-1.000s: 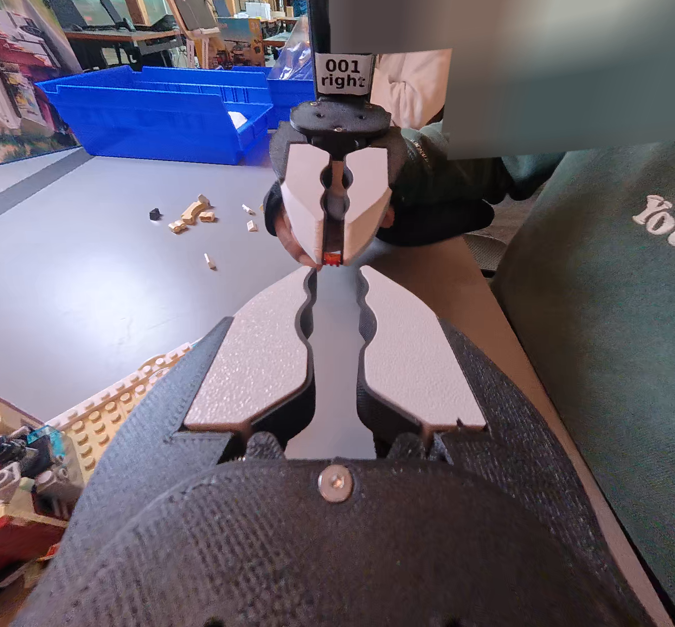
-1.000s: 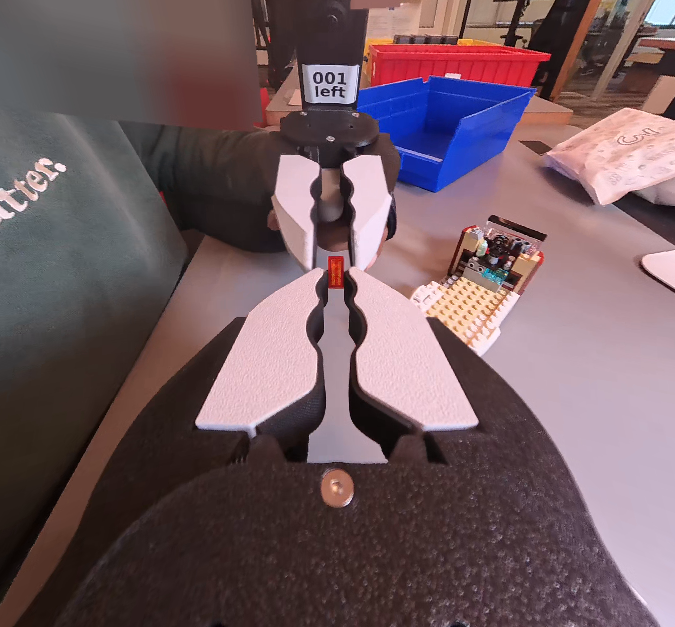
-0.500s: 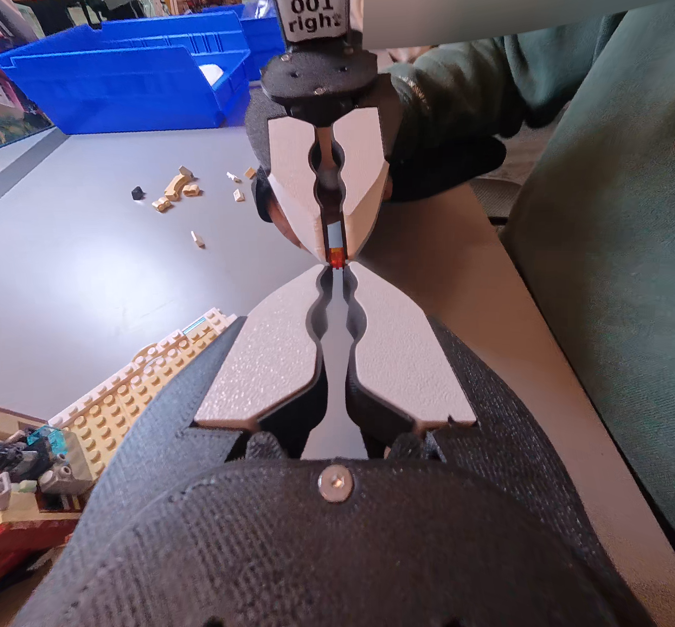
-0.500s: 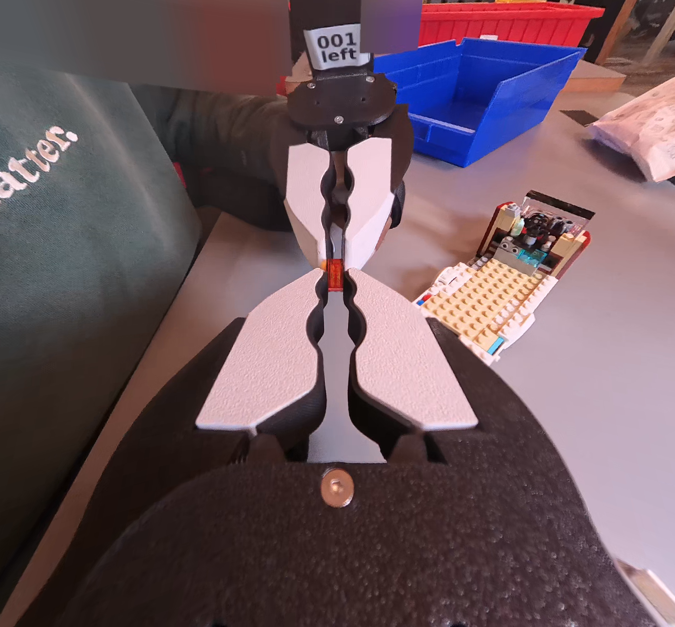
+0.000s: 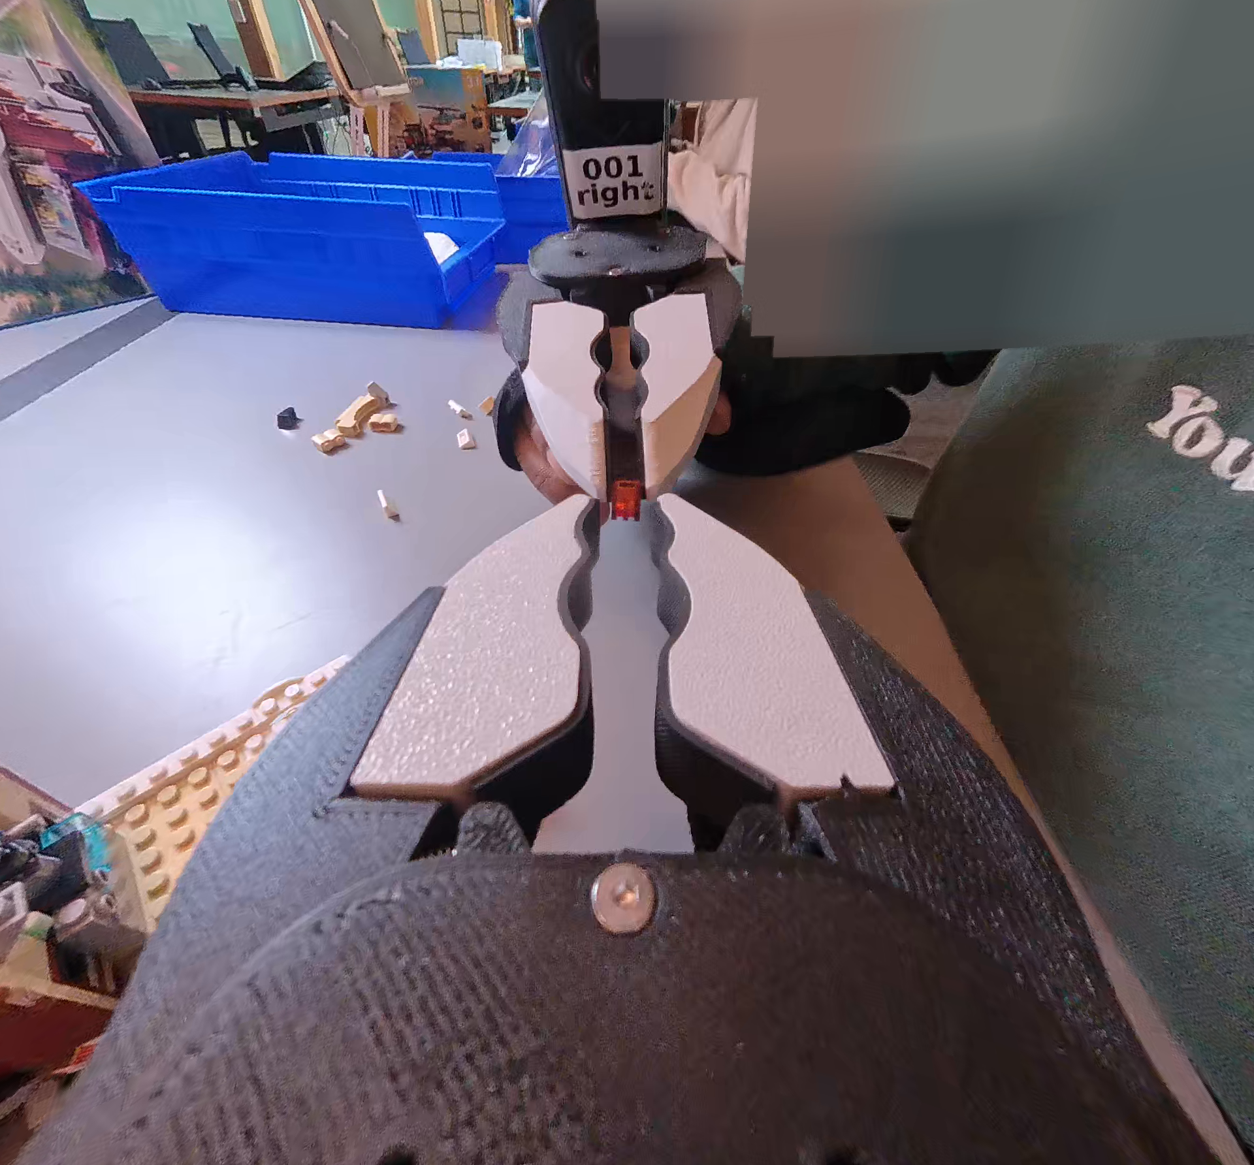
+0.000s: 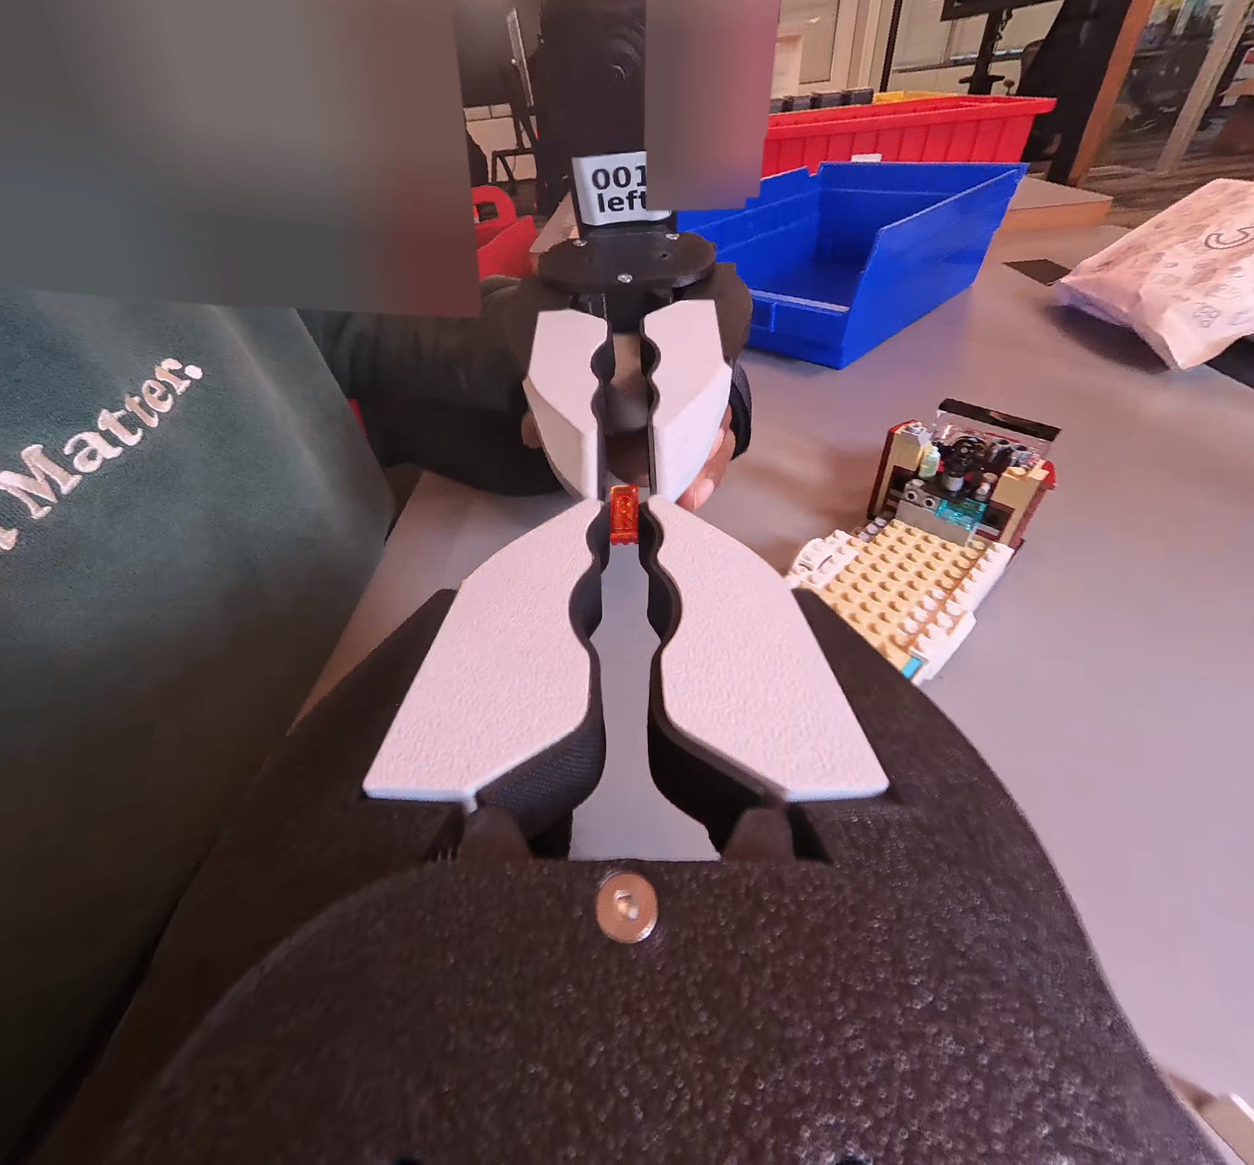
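Left gripper (image 5: 623, 511), left wrist view: jaws narrow but parted, with table visible between them along most of their length. A small translucent orange brick (image 5: 625, 499) sits right at its fingertips, dead ahead and tip to tip with the right gripper (image 5: 623, 496) opposite. That one's pads are closed on the brick's sides. Left pads look just clear of the brick, so not gripping. Loose tan pieces (image 5: 353, 416) lie well off to the left, a blue bin (image 5: 292, 250) behind them.

Right wrist view: right gripper (image 6: 624, 515) is clamped on the orange brick (image 6: 623, 512), long axis running along the fingers, far end poking toward the left gripper (image 6: 625, 488). Left tips flank that end, contact unclear. Studded tan baseplate model (image 6: 902, 579) sits right of both, on the grey table (image 6: 1119, 691).
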`<state>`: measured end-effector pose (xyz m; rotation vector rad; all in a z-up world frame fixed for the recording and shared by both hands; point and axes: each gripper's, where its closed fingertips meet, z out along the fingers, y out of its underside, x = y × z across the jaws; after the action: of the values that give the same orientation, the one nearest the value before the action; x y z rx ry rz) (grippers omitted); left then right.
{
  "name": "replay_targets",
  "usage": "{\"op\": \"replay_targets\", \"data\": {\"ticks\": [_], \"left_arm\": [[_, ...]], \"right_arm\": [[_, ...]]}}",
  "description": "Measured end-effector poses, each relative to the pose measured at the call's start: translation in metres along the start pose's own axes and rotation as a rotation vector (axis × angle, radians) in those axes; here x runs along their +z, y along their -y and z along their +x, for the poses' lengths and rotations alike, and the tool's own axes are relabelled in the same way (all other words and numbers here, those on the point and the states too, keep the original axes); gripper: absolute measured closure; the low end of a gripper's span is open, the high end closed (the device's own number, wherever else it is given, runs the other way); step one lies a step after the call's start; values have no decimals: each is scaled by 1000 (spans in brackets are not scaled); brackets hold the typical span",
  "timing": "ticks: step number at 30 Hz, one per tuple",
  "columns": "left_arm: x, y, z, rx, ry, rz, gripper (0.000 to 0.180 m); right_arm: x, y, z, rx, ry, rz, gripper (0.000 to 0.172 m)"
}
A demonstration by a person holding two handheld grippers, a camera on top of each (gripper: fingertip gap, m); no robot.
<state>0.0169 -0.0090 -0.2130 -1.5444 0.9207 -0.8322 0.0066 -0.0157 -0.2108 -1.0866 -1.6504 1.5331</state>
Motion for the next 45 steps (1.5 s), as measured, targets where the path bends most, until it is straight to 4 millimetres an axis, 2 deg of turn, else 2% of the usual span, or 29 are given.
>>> {"op": "replay_targets", "data": {"ticks": [7, 13, 19, 21, 22, 23, 24, 26, 28, 30, 31, 33, 36, 40, 45], "left_arm": [[1, -3, 4, 47, -4, -32, 172], [0, -13, 11, 90, -10, -142, 172], [3, -27, 12, 101, -8, -226, 173], [4, -28, 16, 100, -21, -250, 174], [6, -55, 15, 146, -15, -387, 173], [10, -73, 23, 127, -50, -438, 173], [11, -71, 25, 128, -45, -413, 173], [1, -41, 4, 101, 18, -313, 173], [-5, -34, -6, 133, 54, -303, 173], [-6, -36, -6, 141, 56, -311, 173], [-6, -36, -5, 139, 54, -314, 173], [-4, -40, -3, 164, 55, -341, 173], [-3, -49, -1, 193, 54, -395, 172], [-1, -57, 2, 206, 40, -433, 173], [3, -64, 10, 163, -8, -432, 173]], "right_arm": [[5, 1, -5, 0, 12, 8, 164], [6, -6, -10, -30, 16, -52, 164], [3, -15, -11, 76, 67, -46, 166], [1, -3, -12, 121, 99, 35, 172], [-5, 16, -13, 172, 136, 143, 172], [-11, 33, -11, 194, 146, 220, 172], [-13, 37, -8, 145, 108, 216, 172], [-14, 24, 0, 74, 10, 127, 172], [-10, -1, 4, 36, -39, -19, 172], [-1, -22, 2, -49, -51, -169, 150], [4, -28, 1, -71, -55, -217, 149], [9, -35, 2, -114, -76, -279, 150], [11, -42, 4, -161, -101, -330, 164], [12, -51, 2, -202, -102, -408, 164], [12, -56, -7, -120, -44, -382, 165]]}}
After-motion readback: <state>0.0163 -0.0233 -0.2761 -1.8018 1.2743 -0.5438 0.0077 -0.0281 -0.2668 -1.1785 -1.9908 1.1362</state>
